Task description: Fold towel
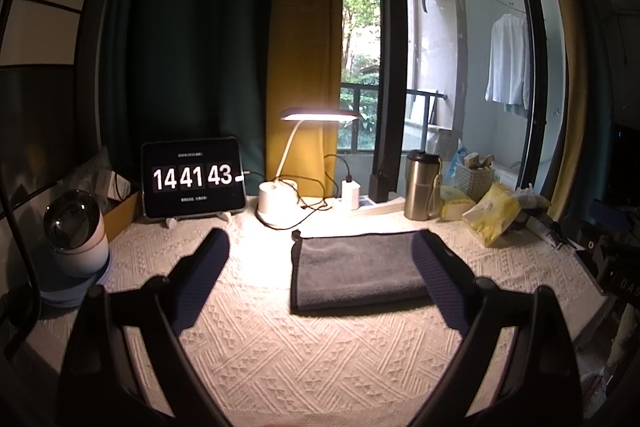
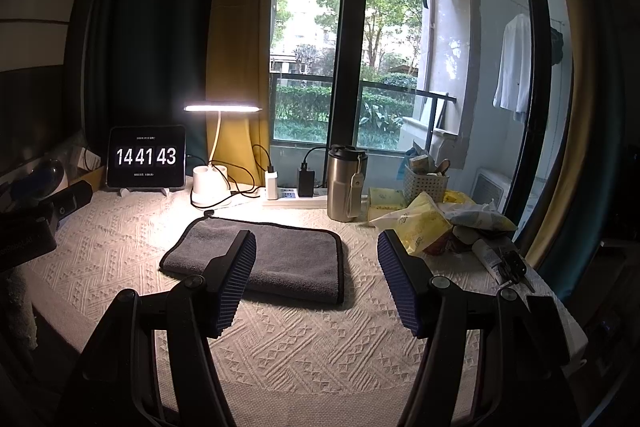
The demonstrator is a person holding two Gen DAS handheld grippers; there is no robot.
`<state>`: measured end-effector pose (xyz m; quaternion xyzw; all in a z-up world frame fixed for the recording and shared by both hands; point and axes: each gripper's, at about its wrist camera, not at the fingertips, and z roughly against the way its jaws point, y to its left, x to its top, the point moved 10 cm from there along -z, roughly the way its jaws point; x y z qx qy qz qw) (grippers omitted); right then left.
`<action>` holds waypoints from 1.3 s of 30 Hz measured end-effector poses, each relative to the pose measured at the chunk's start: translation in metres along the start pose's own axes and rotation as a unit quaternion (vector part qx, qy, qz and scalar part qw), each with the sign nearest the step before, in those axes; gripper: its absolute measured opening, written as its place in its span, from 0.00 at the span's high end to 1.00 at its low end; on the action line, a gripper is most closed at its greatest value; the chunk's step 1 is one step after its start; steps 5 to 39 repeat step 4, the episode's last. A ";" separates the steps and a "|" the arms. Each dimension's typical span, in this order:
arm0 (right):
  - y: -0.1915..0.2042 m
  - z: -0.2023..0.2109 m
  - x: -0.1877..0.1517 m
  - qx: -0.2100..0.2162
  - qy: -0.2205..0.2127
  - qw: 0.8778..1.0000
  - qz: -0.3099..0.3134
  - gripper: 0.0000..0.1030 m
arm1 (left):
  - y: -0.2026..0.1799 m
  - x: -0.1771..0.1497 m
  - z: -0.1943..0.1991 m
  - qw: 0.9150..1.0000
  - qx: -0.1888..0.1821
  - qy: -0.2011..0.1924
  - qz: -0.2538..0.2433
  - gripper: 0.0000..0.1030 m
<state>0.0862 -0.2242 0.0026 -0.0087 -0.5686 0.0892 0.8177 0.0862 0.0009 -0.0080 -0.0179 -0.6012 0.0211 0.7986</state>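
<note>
A grey towel (image 1: pixel 360 267) with dark trim lies folded into a flat rectangle on the cream textured tablecloth (image 1: pixel 304 355); it also shows in the right wrist view (image 2: pixel 288 255). My left gripper (image 1: pixel 320 247) is open and empty, held above the cloth in front of the towel, its right finger overlapping the towel's right edge in view. My right gripper (image 2: pixel 318 247) is open and empty, held above the cloth near the towel's front right, its left finger in front of the towel's middle.
At the back stand a tablet clock (image 1: pixel 194 179), a lit desk lamp (image 1: pixel 280 199), a power strip with chargers (image 2: pixel 288 193), a steel tumbler (image 2: pixel 346 183) and a small basket (image 2: pixel 424 183). Yellow packets (image 2: pixel 424 223) and clutter lie right. A white round device (image 1: pixel 76 239) sits left.
</note>
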 end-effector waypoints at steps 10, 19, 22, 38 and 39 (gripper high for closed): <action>0.005 -0.005 -0.007 0.005 0.005 1.000 -0.003 0.35 | -0.002 -0.002 -0.002 1.000 -0.001 0.001 -0.004 0.09; 0.005 -0.005 -0.007 0.005 0.005 1.000 -0.003 0.35 | -0.002 -0.002 -0.002 1.000 -0.001 0.001 -0.004 0.09; 0.005 -0.005 -0.007 0.005 0.005 1.000 -0.003 0.35 | -0.002 -0.002 -0.002 1.000 -0.001 0.001 -0.004 0.09; 0.005 -0.005 -0.007 0.005 0.005 1.000 -0.003 0.35 | -0.002 -0.002 -0.002 1.000 -0.001 0.001 -0.004 0.09; 0.005 -0.005 -0.007 0.005 0.005 1.000 -0.003 0.35 | -0.002 -0.002 -0.002 1.000 -0.001 0.001 -0.004 0.09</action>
